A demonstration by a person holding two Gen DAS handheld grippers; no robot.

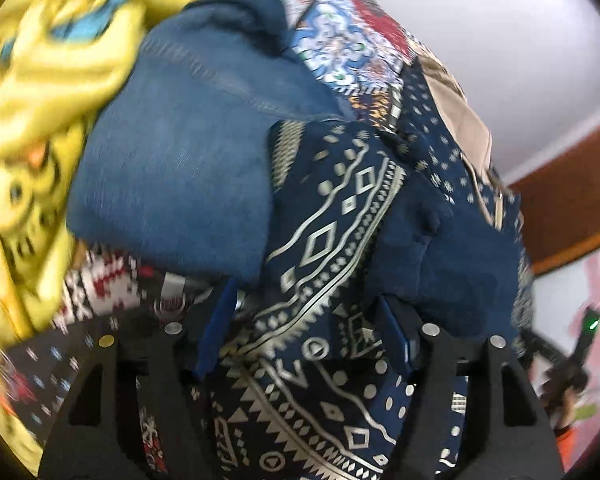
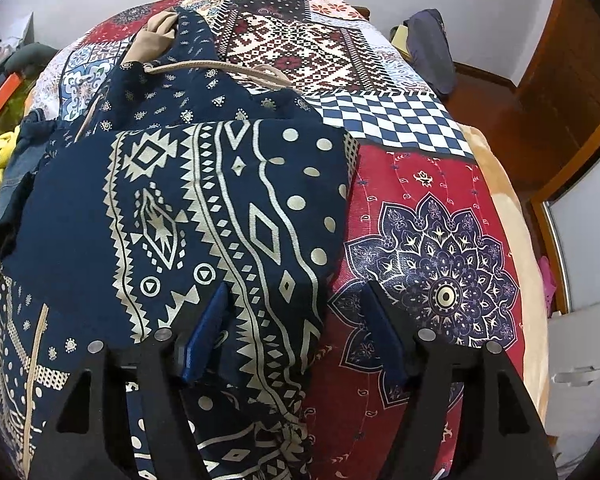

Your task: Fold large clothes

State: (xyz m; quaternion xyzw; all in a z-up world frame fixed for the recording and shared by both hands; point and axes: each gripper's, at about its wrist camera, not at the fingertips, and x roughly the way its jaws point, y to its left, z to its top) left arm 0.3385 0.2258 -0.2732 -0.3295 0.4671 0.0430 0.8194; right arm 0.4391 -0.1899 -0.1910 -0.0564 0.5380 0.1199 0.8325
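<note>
A large navy garment with a cream geometric print lies partly folded on the patchwork bedspread. A tan drawstring runs across its far part. My right gripper is open, its blue pads straddling the garment's near right edge. In the left wrist view the same garment lies between the open fingers of my left gripper, with cloth bunched between the pads. The left view is blurred.
A blue denim piece and a yellow printed garment lie to the left of the navy one. More clothes sit at the far right of the bed. A wooden door and a white cabinet stand to the right.
</note>
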